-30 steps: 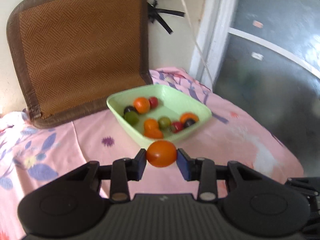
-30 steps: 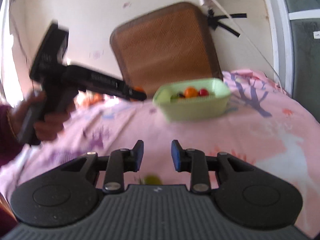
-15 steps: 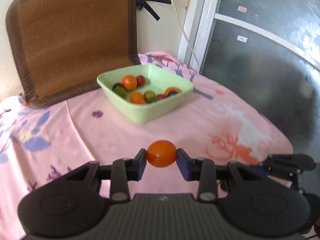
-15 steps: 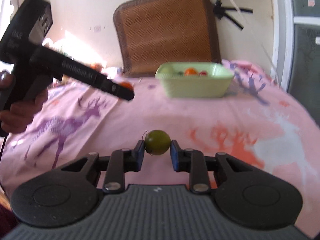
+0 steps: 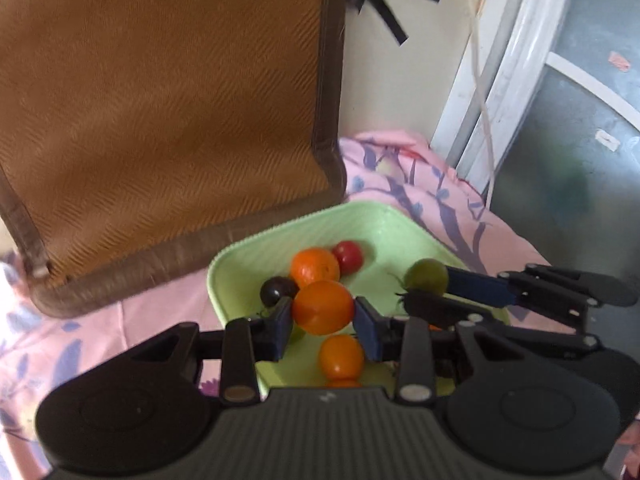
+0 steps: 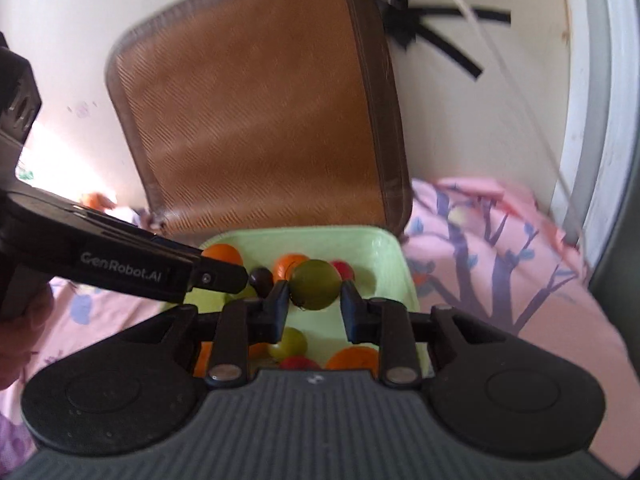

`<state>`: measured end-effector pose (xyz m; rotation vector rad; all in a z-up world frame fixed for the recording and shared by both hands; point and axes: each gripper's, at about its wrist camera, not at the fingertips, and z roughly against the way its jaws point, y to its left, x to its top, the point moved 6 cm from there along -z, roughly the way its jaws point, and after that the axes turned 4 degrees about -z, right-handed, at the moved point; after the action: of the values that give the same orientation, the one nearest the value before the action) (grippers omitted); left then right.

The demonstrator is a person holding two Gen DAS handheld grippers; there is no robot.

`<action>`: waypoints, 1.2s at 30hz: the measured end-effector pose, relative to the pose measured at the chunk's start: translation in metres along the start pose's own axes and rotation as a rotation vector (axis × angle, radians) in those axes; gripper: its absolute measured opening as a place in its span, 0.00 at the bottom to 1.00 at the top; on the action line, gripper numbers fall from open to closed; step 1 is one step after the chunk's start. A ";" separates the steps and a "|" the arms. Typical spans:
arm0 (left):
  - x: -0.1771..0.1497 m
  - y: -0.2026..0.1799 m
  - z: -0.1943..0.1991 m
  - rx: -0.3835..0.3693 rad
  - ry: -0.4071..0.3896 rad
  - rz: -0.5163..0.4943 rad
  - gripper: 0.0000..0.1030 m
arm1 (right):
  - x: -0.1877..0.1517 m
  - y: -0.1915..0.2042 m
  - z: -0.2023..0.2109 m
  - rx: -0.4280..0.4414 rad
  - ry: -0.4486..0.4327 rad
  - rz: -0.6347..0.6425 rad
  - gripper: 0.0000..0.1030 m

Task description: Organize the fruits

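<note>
— Both claws have swung in over the green dish (image 5: pixel 256 248) since a moment ago; before, they were well back over the pink bedsheet (image 6: pixel 520 264).

— What are they carrying?

— Left claw (image 5: pixel 323 322) is clamped on an orange tomato (image 5: pixel 322 306), held above the fruit already in the dish. Right claw (image 6: pixel 313 303) grips a green tomato (image 6: pixel 314 284), also over the dish, just beside the left one.

— And the dish itself?

— Sitting on the bed in front of that woven brown cushion (image 6: pixel 256 112). Inside I can see an orange fruit (image 5: pixel 314 266), a red one (image 5: pixel 348 257), a dark one (image 5: pixel 277 290), and another small orange one (image 5: pixel 341 356) right under the left claw.

— What worries you?

— Crowding, I'd say. The two claws are close together, so if both open at once they might knock each other. And a round tomato dropped from height onto other round fruit could bounce out onto the soft sheet and roll away. Lowering first, then letting go one at a time, looks safer to me.
</note>
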<state>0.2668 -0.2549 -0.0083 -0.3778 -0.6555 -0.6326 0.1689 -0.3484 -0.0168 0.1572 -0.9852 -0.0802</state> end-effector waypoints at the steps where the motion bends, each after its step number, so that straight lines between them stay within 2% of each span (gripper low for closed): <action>1: -0.001 0.002 -0.005 0.005 0.005 -0.001 0.32 | -0.002 -0.002 -0.007 -0.001 0.018 -0.004 0.30; 6: -0.002 0.005 -0.016 0.014 0.011 -0.006 0.35 | -0.006 -0.008 -0.023 -0.011 0.051 -0.007 0.31; 12: -0.007 0.003 -0.011 0.061 -0.004 -0.019 0.41 | -0.008 -0.009 -0.022 -0.035 0.037 -0.015 0.30; 17: -0.019 0.000 0.019 0.122 -0.045 -0.020 0.41 | -0.006 0.000 0.004 -0.044 -0.006 -0.074 0.30; 19: -0.027 -0.005 0.036 0.157 -0.070 -0.034 0.44 | -0.006 0.007 0.020 -0.066 -0.030 -0.105 0.33; 20: -0.032 -0.007 0.046 0.172 -0.089 -0.038 0.48 | -0.007 0.010 0.029 -0.070 -0.046 -0.124 0.39; 21: -0.037 -0.009 0.056 0.182 -0.106 -0.038 0.51 | -0.008 0.013 0.039 -0.067 -0.068 -0.143 0.50; 25: -0.061 -0.013 0.094 0.212 -0.166 -0.015 0.55 | -0.017 0.033 0.079 -0.093 -0.153 -0.233 0.65; 26: -0.068 -0.014 0.103 0.224 -0.178 -0.012 0.57 | -0.020 0.038 0.089 -0.088 -0.166 -0.262 0.72; 27: -0.074 -0.014 0.111 0.239 -0.187 -0.010 0.58 | -0.023 0.043 0.097 -0.080 -0.178 -0.290 0.84; 29: -0.086 -0.016 0.126 0.262 -0.202 -0.006 0.62 | -0.029 0.055 0.115 -0.067 -0.212 -0.333 0.95; 31: -0.100 -0.016 0.142 0.278 -0.220 -0.001 0.78 | -0.035 0.069 0.129 -0.089 -0.233 -0.336 0.98; 32: -0.106 -0.016 0.150 0.292 -0.234 0.003 0.93 | -0.038 0.074 0.133 -0.098 -0.236 -0.330 1.00; 33: -0.112 -0.016 0.158 0.310 -0.252 0.007 1.00 | -0.042 0.080 0.138 -0.106 -0.230 -0.320 1.00; 36: -0.127 -0.020 0.175 0.341 -0.286 0.003 1.00 | -0.055 0.091 0.150 -0.132 -0.233 -0.317 1.00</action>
<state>0.0978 -0.1268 0.0383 -0.1505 -1.0192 -0.4554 0.0135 -0.2658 0.0348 0.1846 -1.1767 -0.4618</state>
